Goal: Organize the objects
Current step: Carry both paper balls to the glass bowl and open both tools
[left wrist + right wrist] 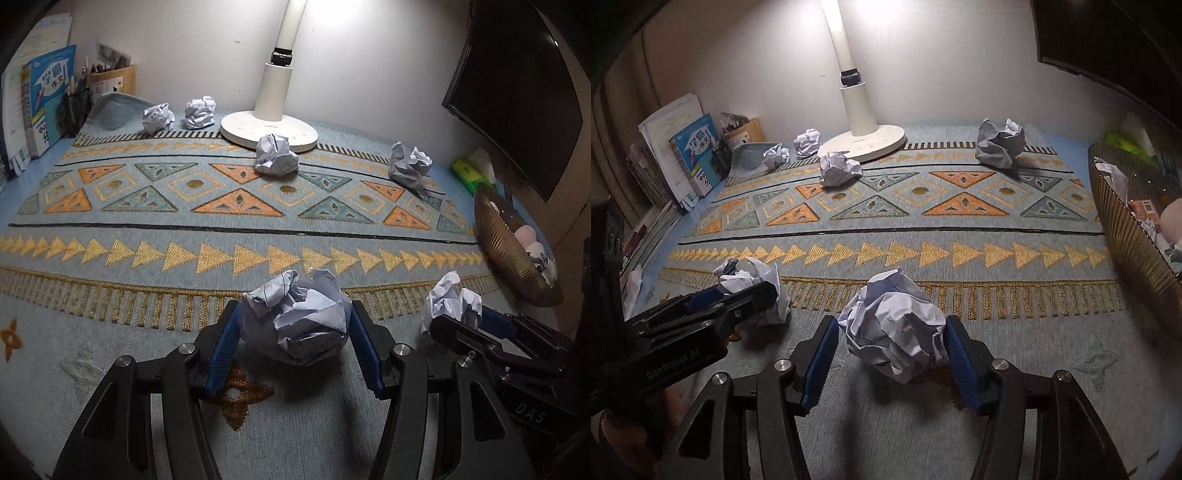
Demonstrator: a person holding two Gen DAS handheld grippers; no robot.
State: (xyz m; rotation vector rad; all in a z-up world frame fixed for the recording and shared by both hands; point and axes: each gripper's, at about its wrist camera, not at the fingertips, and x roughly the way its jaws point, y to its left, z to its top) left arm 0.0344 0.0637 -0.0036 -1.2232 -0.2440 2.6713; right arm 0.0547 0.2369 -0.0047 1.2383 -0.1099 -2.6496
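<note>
Paper balls lay scattered on the patterned cloth (147, 229) covering the surface. The left claw (295, 332) was clamped partway on a crumpled ball (299, 317), both blue pads pressing its sides. The right claw (890, 339) sat around another ball (897, 332) (its right pad touching, a gap at the left). Four more balls lay near the lamp base (269, 129); a ribbed basket (1126, 229) stood at the right edge

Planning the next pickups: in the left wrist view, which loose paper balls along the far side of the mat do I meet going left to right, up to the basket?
Leftmost paper ball → second paper ball → ball by the lamp base → grey ball → basket.
</note>
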